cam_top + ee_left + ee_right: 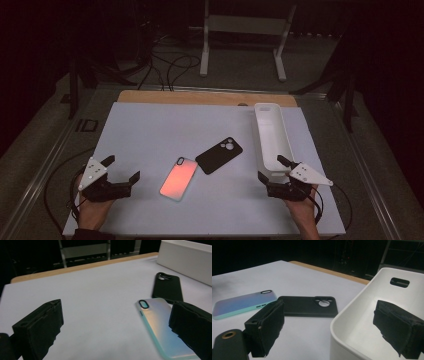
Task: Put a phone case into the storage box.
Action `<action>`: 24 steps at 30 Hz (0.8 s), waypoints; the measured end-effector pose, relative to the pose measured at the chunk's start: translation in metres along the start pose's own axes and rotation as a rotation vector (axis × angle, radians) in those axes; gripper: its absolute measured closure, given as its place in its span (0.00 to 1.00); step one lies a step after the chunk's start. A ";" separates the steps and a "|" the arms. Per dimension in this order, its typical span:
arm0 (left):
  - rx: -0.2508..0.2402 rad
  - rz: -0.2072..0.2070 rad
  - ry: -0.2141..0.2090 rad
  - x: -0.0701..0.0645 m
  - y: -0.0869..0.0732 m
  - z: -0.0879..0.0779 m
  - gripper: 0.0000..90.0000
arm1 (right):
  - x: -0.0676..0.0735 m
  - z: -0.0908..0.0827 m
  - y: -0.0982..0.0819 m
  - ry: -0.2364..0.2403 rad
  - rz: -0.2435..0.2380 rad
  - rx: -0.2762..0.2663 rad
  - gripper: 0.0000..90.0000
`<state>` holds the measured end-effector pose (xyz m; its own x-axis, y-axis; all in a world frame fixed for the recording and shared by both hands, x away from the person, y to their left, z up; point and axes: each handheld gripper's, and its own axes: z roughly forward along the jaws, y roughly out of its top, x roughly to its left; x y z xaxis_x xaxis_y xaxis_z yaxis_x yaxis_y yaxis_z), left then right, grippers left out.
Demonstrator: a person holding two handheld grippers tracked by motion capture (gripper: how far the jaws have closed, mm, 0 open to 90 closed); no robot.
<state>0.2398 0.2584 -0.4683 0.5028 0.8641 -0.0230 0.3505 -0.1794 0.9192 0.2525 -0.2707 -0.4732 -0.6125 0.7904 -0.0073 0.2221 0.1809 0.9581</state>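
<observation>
Two phone cases lie mid-table on the white board [150,135]: an iridescent pink-to-teal one [179,178] [160,327] [242,303] and, just right of it, a black one [219,154] [167,287] [308,305] with a round camera cutout. My left gripper [121,168] [116,327] rests near the front left, jaws wide apart and holding nothing, left of the iridescent case. The right gripper [273,168] [332,325] is open at the front right, straddling the near end wall of a long white bin [271,135] [362,320].
The white bin [187,257] runs along the board's right side and looks empty. A wooden table edge [200,97] shows behind the board. Cables [170,65] and a white frame stand [245,30] sit on the dark floor beyond.
</observation>
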 end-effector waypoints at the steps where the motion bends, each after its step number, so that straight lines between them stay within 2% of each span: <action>1: 0.020 0.004 -0.007 -0.003 0.001 0.003 0.00 | 0.000 0.000 0.000 -0.001 -0.002 0.001 0.11; 6: 0.049 0.021 -0.040 -0.012 0.003 0.010 0.00 | 0.001 0.002 -0.001 0.004 -0.012 0.007 0.11; 8: 0.059 0.033 -0.072 -0.020 0.006 0.015 0.00 | 0.002 0.003 -0.001 0.007 -0.010 0.009 0.11; 9: 0.059 0.033 -0.072 -0.020 0.006 0.015 0.00 | 0.002 0.003 -0.001 0.007 -0.010 0.010 0.11; 10: 0.065 0.046 -0.096 -0.026 0.008 0.018 0.00 | 0.003 0.003 -0.001 0.008 -0.010 0.011 0.11; 12: 0.070 0.053 -0.102 -0.029 0.009 0.020 0.00 | 0.003 0.004 -0.001 0.010 -0.010 0.012 0.11; 13: 0.074 0.061 -0.121 -0.034 0.010 0.023 0.00 | 0.003 0.004 -0.001 0.009 -0.012 0.013 0.11; 24: 0.088 0.057 -0.193 -0.052 0.014 0.039 0.02 | 0.004 0.005 -0.002 0.013 -0.014 0.016 0.11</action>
<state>0.2495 0.1924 -0.4696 0.6629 0.7467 -0.0546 0.3808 -0.2734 0.8833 0.2534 -0.2647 -0.4767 -0.6255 0.7801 -0.0169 0.2254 0.2014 0.9532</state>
